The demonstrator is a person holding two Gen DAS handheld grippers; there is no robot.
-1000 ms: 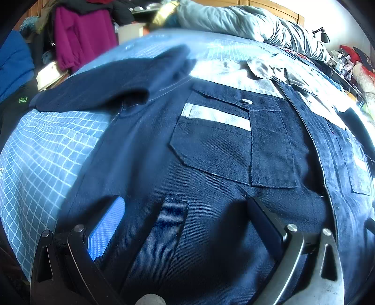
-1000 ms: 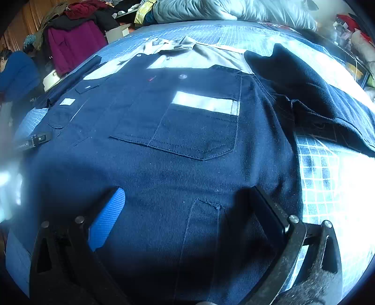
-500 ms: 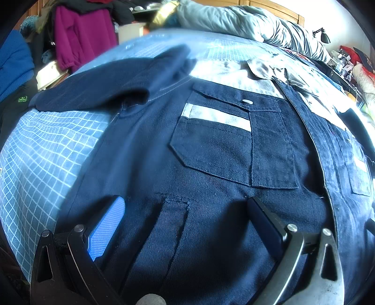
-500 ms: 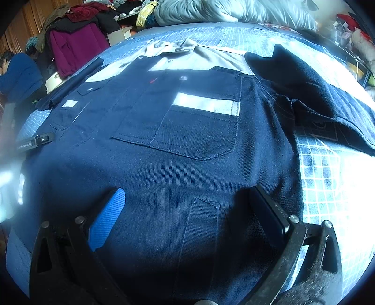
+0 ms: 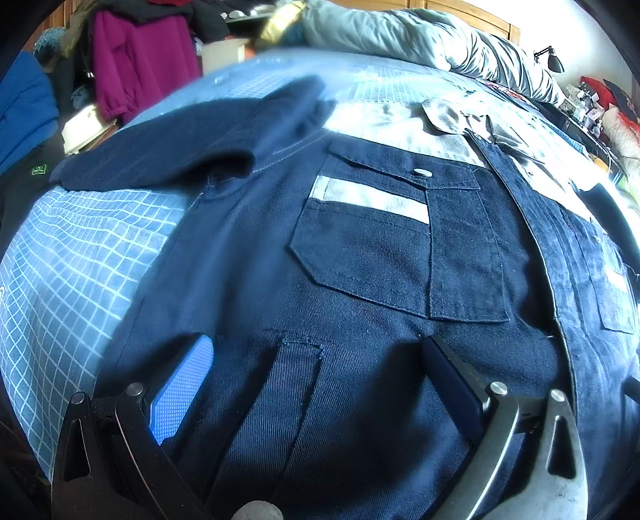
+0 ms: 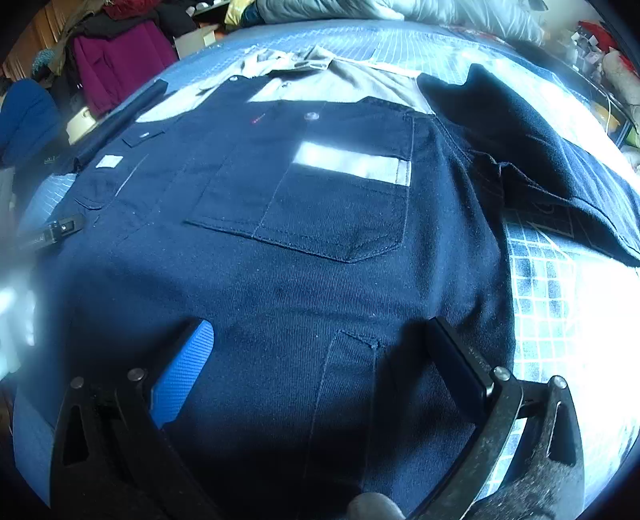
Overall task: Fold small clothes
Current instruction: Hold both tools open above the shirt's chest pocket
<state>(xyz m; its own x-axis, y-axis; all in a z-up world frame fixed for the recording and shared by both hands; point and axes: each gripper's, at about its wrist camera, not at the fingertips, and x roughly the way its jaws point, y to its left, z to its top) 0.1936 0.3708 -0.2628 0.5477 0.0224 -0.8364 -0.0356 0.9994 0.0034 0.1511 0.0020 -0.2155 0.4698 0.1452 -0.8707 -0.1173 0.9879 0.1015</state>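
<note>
A dark navy work shirt (image 5: 360,280) with grey shoulders and a reflective strip on each chest pocket lies flat, front up, on a blue gridded mat (image 5: 72,256). Its left sleeve (image 5: 180,136) spreads out to the side in the left wrist view. The right sleeve (image 6: 540,152) spreads out in the right wrist view, where the shirt (image 6: 320,260) fills the frame. My left gripper (image 5: 316,352) hovers open over the lower hem on the shirt's left half. My right gripper (image 6: 320,336) is open over the hem on the other half. Nothing lies between either pair of fingers.
The mat (image 6: 560,304) covers a bed. A grey duvet (image 5: 420,36) is bunched at the far end. A magenta garment (image 5: 136,60) hangs at the back left, and a person in blue (image 6: 24,120) is at the left. Clutter (image 5: 600,108) lines the far right.
The right wrist view has drifted slightly, with the shirt sitting a little lower in frame. The left gripper has stayed still. Both remain open.
</note>
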